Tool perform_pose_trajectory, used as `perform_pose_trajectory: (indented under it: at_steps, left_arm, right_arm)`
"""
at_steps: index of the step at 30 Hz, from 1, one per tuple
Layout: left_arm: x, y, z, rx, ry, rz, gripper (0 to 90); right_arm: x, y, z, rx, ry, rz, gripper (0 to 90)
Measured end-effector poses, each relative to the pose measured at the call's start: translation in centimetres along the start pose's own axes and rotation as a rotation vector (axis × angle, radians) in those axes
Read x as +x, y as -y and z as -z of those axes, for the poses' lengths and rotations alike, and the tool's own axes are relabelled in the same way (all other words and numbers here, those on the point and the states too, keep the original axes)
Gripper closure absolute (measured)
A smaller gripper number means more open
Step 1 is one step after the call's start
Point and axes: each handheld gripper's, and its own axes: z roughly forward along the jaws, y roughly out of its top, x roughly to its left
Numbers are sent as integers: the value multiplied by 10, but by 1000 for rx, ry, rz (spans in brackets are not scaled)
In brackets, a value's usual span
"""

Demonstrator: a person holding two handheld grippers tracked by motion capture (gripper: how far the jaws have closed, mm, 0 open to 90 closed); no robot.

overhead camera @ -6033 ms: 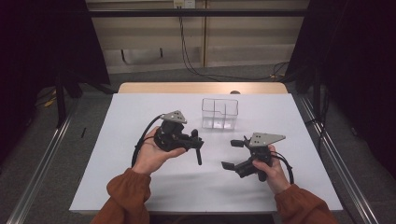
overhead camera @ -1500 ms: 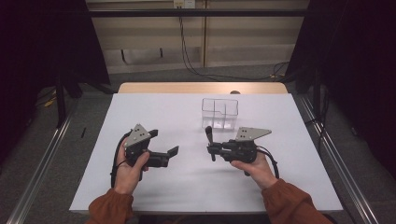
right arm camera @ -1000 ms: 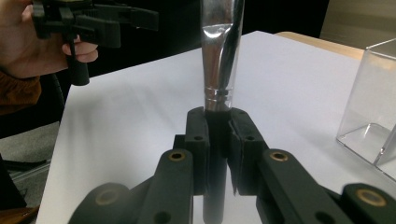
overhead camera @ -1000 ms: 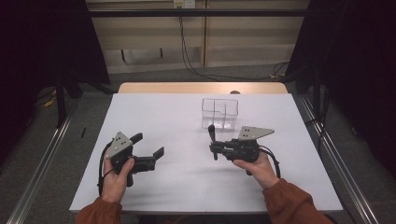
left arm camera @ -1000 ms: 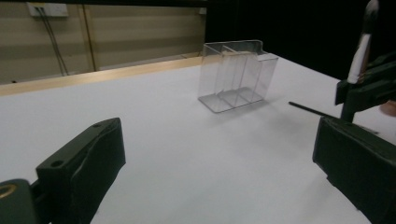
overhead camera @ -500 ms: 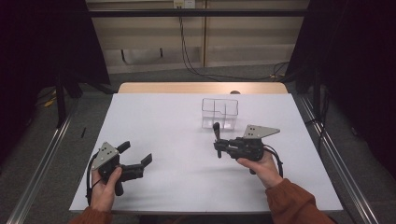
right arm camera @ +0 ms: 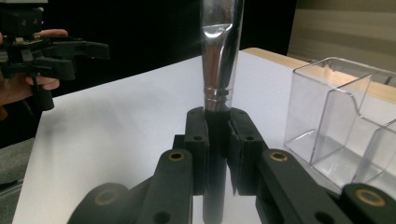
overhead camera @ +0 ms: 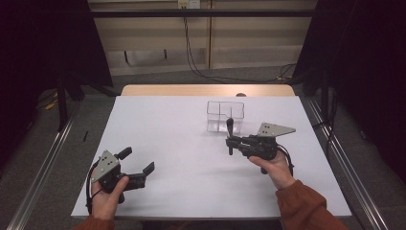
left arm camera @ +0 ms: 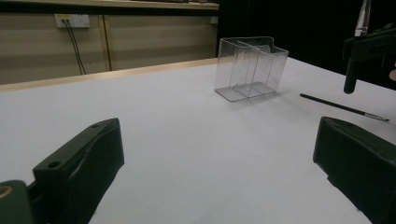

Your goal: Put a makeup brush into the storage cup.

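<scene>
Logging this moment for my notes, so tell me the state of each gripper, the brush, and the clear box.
Left gripper: open, holding nothing.
Right gripper: shut on the brush.
Brush: clamped upright, metal ferrule above the jaws.
Clear organizer: upright, compartments empty.
Thin brush: lying flat on the table.

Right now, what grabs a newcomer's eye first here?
The right tongs, shut on an upright brush with a shiny metal ferrule, close beside the clear divided organizer at the white table's far middle. The left tongs gape open near the table's front left corner.
</scene>
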Motion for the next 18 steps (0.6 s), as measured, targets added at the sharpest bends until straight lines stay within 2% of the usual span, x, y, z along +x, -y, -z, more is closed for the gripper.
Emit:
perform_pose_trajectory:
  at_steps: [3,5,6,12,14,15,17,18]
  left_arm:
    - [-1,0,2,-7,-1,9,18]
    - [-3,-1,2,-5,-15,-17,18]
    - [-3,-1,2,-4,-10,-26,18]
    - [-2,0,3,-6,-2,-18,19]
    - [-3,0,4,3,14,-20,19]
    - [-4,0,4,7,13,-25,19]
    - [-7,0,4,16,5,-60,18]
    - [-6,0,3,15,17,-53,19]
  right_arm:
    - [-4,-4,2,-9,22,13,800]
    - [-8,-7,3,-14,36,15,801]
    - [-10,-9,3,-16,43,12,800]
    - [-25,-22,7,-44,90,10,800]
    - [-31,-25,7,-49,101,7,800]
    - [-34,-27,6,-48,112,8,800]
    - [-39,-30,5,-53,122,4,800]
    - [-42,-32,5,-53,130,7,800]
